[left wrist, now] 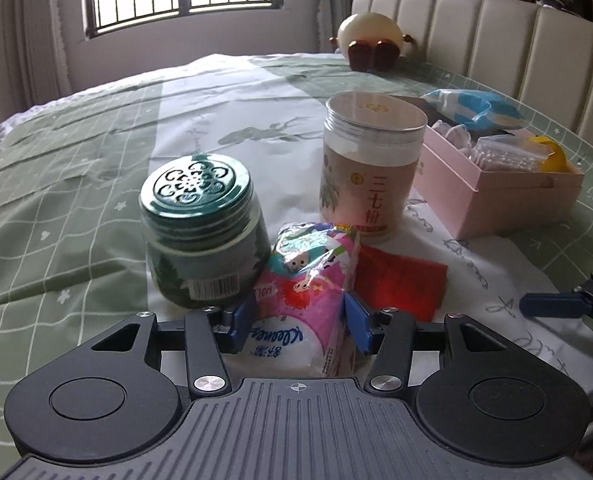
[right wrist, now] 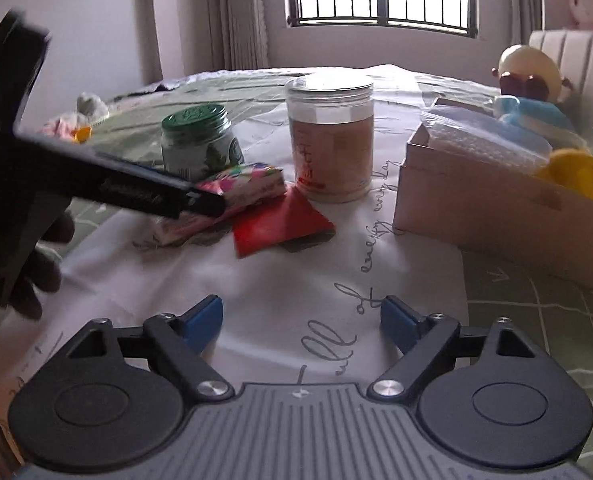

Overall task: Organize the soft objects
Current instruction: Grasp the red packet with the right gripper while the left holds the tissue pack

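While the dark green glass jar with the embossed lid stands just to its left, the pink plastic-wrapped tissue pack lies on the white bedcloth between my left gripper pads, which flank it; I cannot tell whether they press. I judge it light, squashy and slippery-filmed, best pinched across its middle. My right gripper hangs wide open, holding nothing.

You have two jars: one green-lidded jar, one tall clear-lidded jar; one tissue pack; one red pouch; one pink box; two grippers.
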Demonstrator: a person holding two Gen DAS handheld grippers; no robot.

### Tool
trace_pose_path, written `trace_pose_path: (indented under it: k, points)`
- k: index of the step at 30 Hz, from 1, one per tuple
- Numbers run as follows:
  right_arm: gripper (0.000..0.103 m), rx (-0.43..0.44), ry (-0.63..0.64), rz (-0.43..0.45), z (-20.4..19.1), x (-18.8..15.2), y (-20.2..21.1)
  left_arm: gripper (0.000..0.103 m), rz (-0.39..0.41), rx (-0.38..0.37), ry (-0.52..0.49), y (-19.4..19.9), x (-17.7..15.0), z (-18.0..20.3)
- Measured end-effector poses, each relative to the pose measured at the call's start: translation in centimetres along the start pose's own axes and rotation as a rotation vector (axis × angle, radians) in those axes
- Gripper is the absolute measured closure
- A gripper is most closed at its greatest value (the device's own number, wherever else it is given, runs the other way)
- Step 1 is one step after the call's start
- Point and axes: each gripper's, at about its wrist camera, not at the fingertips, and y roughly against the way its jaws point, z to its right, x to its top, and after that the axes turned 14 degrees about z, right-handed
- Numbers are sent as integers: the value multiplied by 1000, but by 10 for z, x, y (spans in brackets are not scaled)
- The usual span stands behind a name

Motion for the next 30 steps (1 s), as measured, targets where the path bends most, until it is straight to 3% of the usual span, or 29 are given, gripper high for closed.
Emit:
trace_pose_path:
  k: [8, 17, 21, 28, 30]
  points:
    - [12, 10, -2, -5, -1, 2, -3, 46, -21, -4, -30, -5, 0, 9]
    - [12, 1, 7, -2, -4, 2, -2, 48, 30, -119, 64, 29, -3, 7]
    - [12, -2, 8, -2, -4, 2, -2, 48, 101, -47, 90, 39, 3, 2]
    - [12, 4, -1, 1, -3, 1, -2, 48, 0, -56, 179, 0, 4, -6]
    - [12, 4, -1, 2, -3, 1, -2, 43, -18, -74, 185, -9, 3, -1]
